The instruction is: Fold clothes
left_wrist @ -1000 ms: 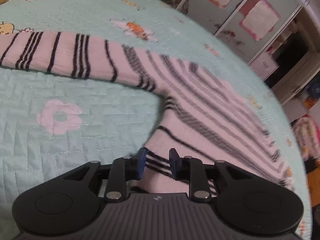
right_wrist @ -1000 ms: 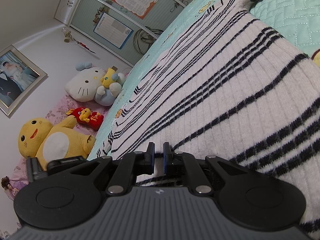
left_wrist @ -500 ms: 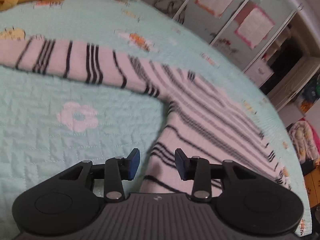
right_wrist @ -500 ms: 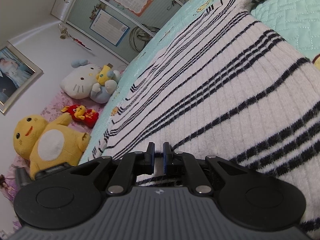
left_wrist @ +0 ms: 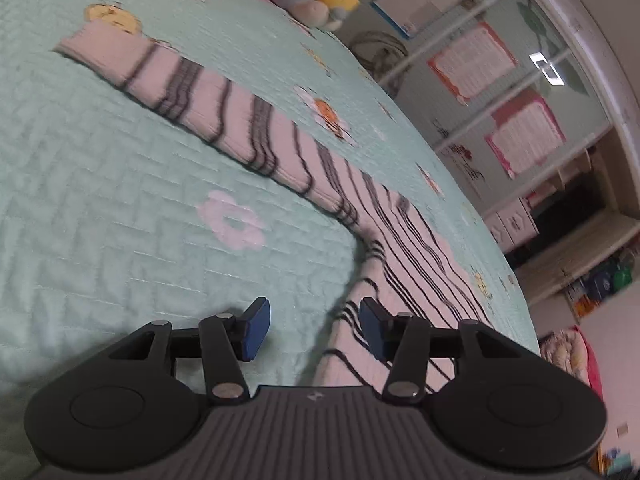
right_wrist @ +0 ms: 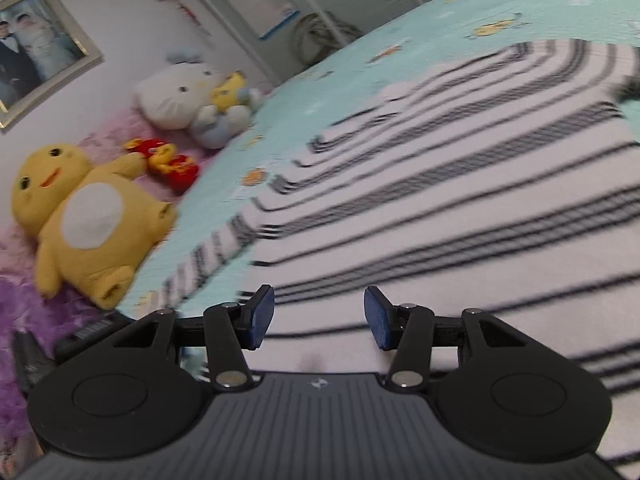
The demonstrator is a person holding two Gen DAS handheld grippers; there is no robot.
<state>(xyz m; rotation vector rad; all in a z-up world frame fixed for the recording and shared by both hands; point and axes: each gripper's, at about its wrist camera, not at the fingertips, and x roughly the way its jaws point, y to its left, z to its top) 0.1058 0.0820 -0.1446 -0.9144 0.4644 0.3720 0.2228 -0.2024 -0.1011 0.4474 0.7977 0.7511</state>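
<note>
A white sweater with thin black stripes [left_wrist: 404,240] lies flat on a mint quilted bedspread [left_wrist: 100,208]. One sleeve [left_wrist: 224,120] stretches away to the upper left. My left gripper [left_wrist: 314,330] hovers at the sweater's near left edge, its jaws opening, with nothing pressed between the blue pads. In the right wrist view the sweater's body [right_wrist: 460,200] fills the right side. My right gripper [right_wrist: 319,318] is lifted above it, jaws opening and clear of the knit.
Plush toys sit at the bed's head: a yellow one [right_wrist: 80,216], a white cat [right_wrist: 180,92] and a small red one [right_wrist: 172,160]. A purple furry cover [right_wrist: 16,320] lies at the left. Wardrobe doors with posters [left_wrist: 480,64] stand beyond the bed.
Both grippers let go of the sweater's edge and opened. The left one slid left toward the bare quilt. The right one rose and rolled, so more of the bed shows.
</note>
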